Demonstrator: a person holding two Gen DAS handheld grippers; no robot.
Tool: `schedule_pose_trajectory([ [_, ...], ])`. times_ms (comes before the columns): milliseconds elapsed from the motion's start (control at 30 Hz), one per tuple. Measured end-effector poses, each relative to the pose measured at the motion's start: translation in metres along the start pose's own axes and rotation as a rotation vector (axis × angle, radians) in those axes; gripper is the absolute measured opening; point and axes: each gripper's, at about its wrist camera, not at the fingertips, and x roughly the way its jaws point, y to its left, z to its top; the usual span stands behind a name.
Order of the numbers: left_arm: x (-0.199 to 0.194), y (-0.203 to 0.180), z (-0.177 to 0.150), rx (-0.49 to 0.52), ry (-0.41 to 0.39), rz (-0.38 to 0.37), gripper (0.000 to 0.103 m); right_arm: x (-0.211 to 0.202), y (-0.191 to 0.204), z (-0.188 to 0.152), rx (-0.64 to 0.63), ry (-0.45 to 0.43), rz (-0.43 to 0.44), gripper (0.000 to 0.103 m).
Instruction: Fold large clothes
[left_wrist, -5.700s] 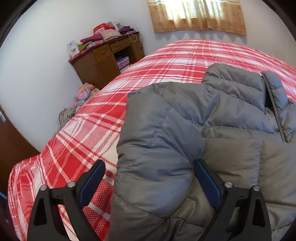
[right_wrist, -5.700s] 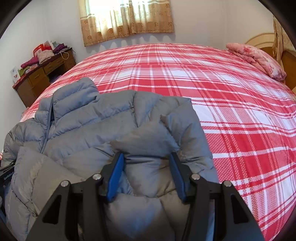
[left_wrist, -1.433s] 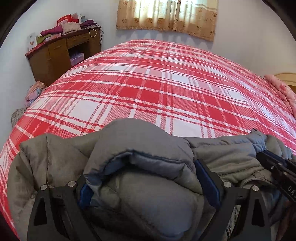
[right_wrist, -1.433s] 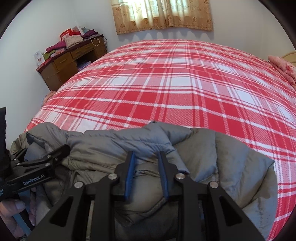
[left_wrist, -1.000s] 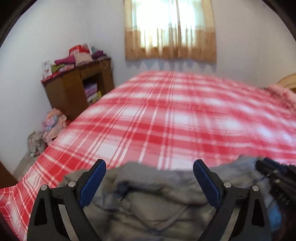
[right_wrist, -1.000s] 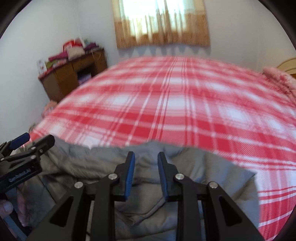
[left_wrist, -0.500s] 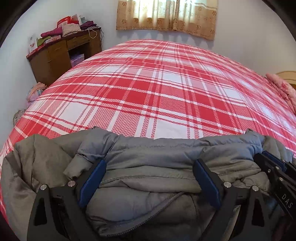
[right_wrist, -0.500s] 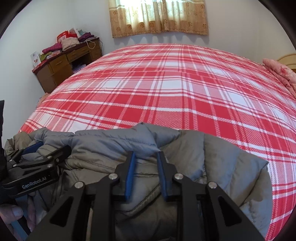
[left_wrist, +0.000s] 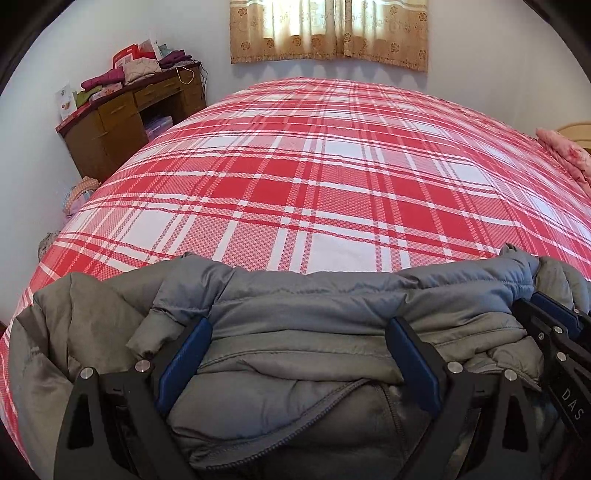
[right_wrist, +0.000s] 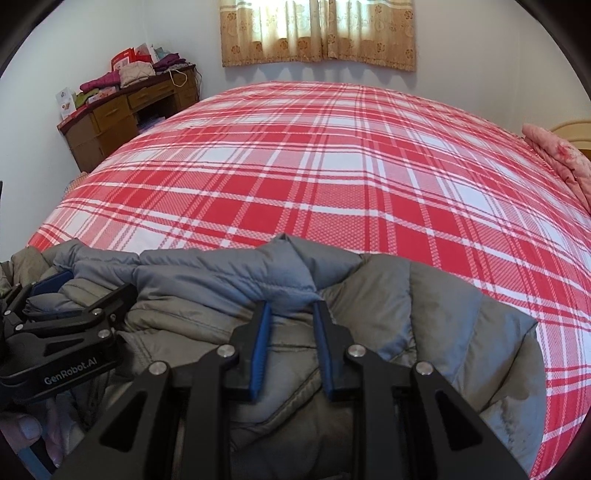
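Across the plaid bed, your right gripper has its fingers pinched on a fold of the grey jacket bunched at the near edge, while your left gripper straddles it, fingers spread wide.

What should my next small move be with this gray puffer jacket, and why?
Probably close the left gripper on the fold. Its jaws stand wide apart around the gray puffer jacket, while the right gripper already pinches the collar edge, so only one side is held on the plaid bedspread.
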Motion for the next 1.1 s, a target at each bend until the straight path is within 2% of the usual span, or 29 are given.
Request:
schedule_pose_trajectory([
  [767,0.001,-0.003,0.002,0.017,0.008,0.015,0.097,0.007,0.013,0.005,-0.061,0.032,-0.061,0.027],
  [833,-0.004,0.001,0.007,0.03,0.028,0.006,0.097,0.004,0.005,0.011,-0.038,0.049,-0.015,0.027],
  [867,-0.011,0.003,0.009,0.038,0.025,0.016,0.097,0.0,-0.002,0.014,-0.02,0.057,0.009,0.031],
  [900,-0.024,0.008,0.012,0.04,0.003,0.031,0.097,-0.009,-0.01,0.019,0.004,0.057,0.021,0.048],
  [967,-0.068,0.025,0.013,0.034,-0.084,0.031,0.097,-0.043,-0.03,0.025,0.048,0.002,0.031,0.073],
  [1033,-0.109,0.045,0.002,0.041,-0.123,0.023,0.097,-0.072,-0.043,0.021,0.043,-0.022,0.024,0.077],
  [1100,-0.157,0.071,-0.029,0.055,-0.16,0.018,0.097,-0.094,-0.053,0.008,0.042,-0.008,0.028,0.077],
])
